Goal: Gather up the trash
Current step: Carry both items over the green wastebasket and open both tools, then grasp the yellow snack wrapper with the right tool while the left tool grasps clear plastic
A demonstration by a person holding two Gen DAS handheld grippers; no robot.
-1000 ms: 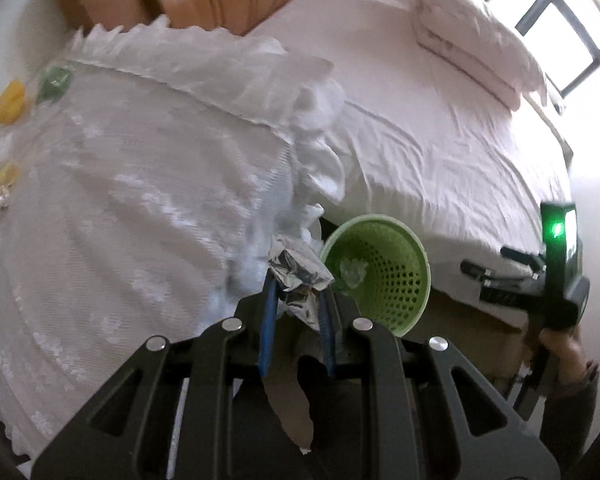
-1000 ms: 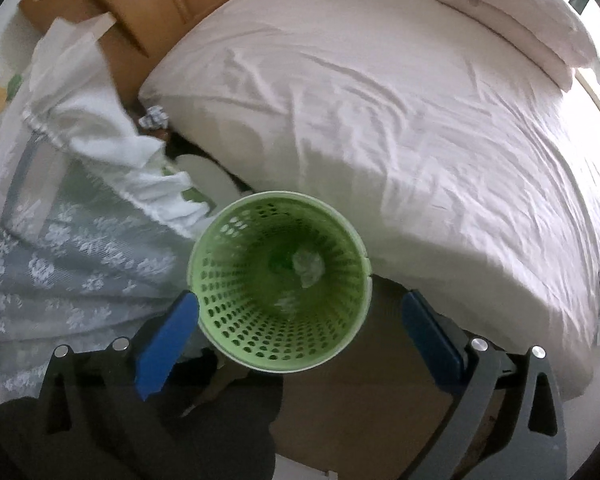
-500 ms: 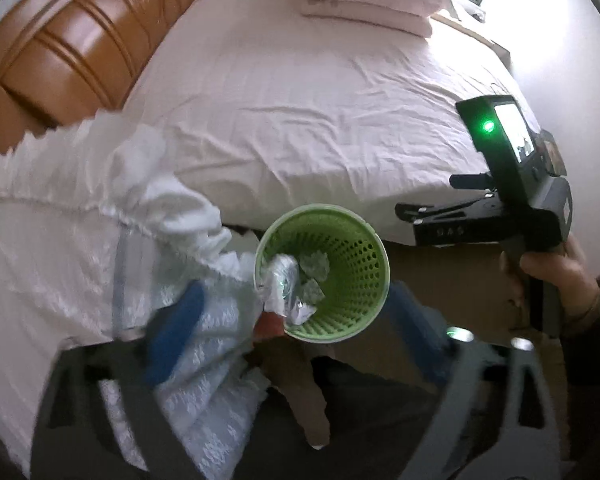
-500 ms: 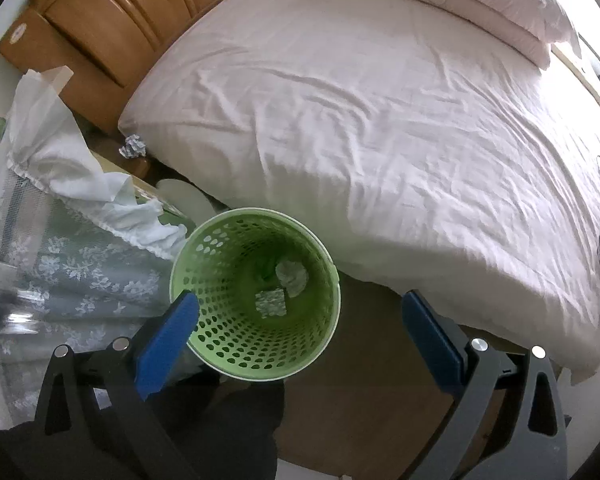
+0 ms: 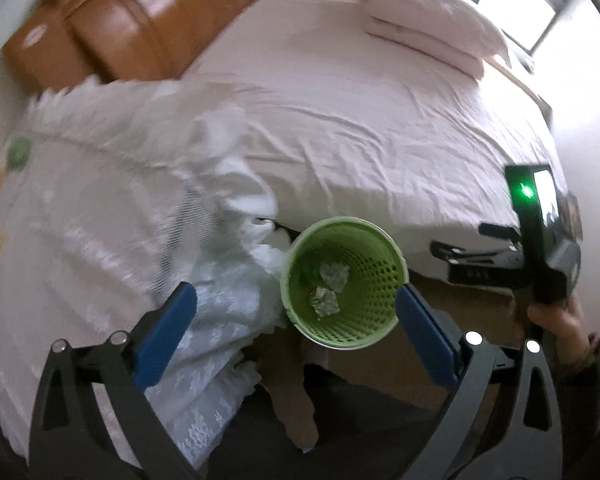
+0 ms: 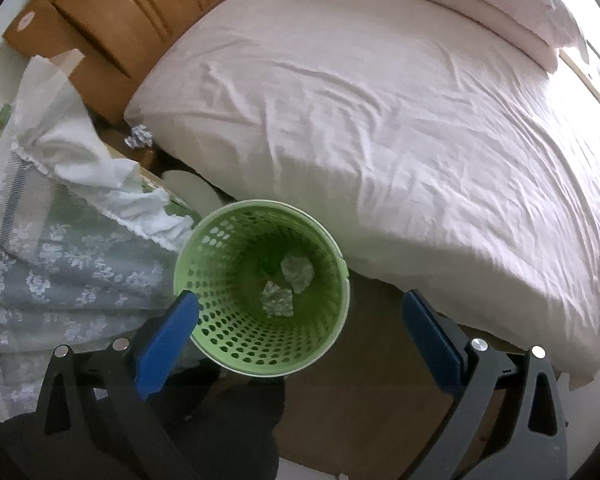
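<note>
From my left claw's camera, my left claw (image 5: 296, 306) is spread wide with nothing between its blue fingers (image 5: 166, 336). Between them stands the green basket (image 5: 392, 264) on the floor, close against the side of the bed (image 5: 380, 120). Two crumpled wads lie at its bottom: one wad (image 5: 334, 274) farther in, the other wad (image 5: 323, 301) nearer me. To the left a white lace cloth (image 5: 100, 208) hangs down beside the basket. At the right edge I see my right claw (image 5: 500, 256) held in my right hand (image 5: 556, 316), side on; from here I cannot tell how wide it stands.

From my right claw's camera, my right claw (image 6: 300, 322) is also spread wide and holds nothing. The basket (image 6: 332, 308) sits between and just beyond its fingers (image 6: 166, 338), with both wads (image 6: 278, 300) inside. Another crumpled wad (image 6: 140, 137) lies on the floor by the bed's (image 6: 380, 120) corner, well apart from the basket, near the wooden headboard (image 6: 120, 12).
</note>
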